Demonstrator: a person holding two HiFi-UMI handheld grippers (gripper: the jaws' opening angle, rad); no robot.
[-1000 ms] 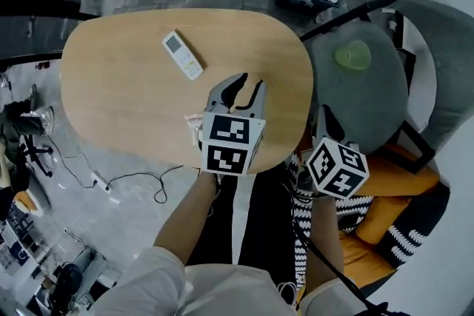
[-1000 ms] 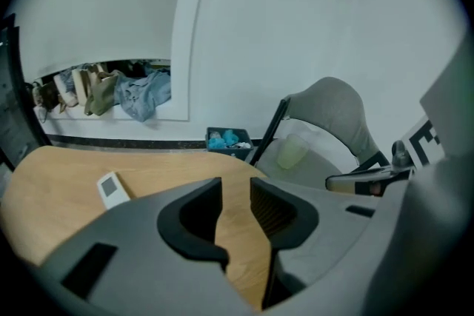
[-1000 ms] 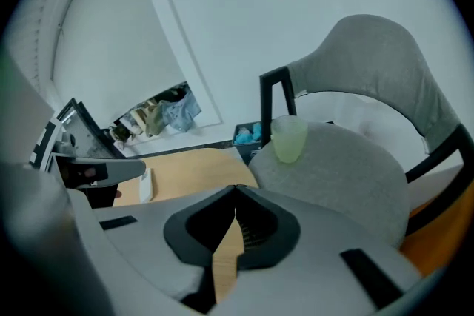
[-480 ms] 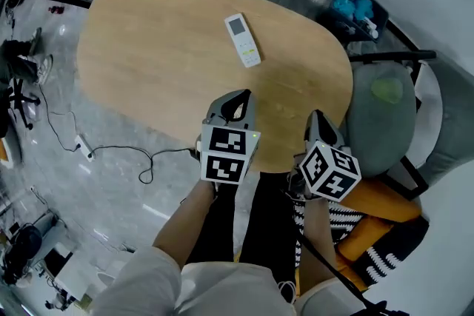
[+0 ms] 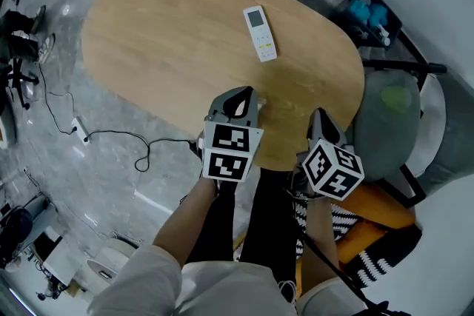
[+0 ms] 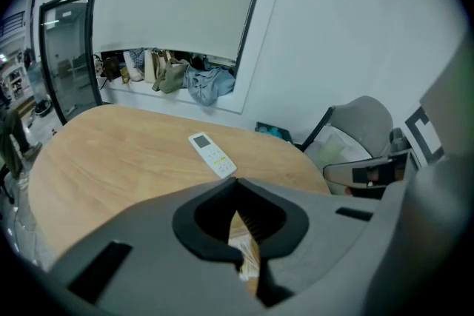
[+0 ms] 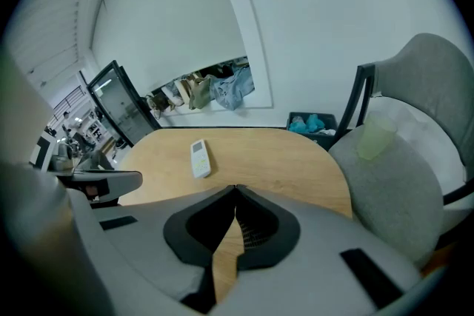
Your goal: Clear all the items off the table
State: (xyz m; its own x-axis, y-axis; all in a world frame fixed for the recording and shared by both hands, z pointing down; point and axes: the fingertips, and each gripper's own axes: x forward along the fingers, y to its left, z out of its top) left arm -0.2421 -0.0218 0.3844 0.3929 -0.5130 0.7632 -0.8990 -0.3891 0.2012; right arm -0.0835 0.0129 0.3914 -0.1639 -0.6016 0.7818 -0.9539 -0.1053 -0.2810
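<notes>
The white remote control (image 5: 260, 33) lay flat on the oval wooden table (image 5: 163, 26), at 12 o'clock from the left gripper (image 5: 240, 92) and 11 o'clock from the right gripper (image 5: 320, 116). Both claws were clenched, tips together, grasping nothing. A small pale packet (image 6: 248, 263) lay at the table edge beneath the left gripper.
</notes>
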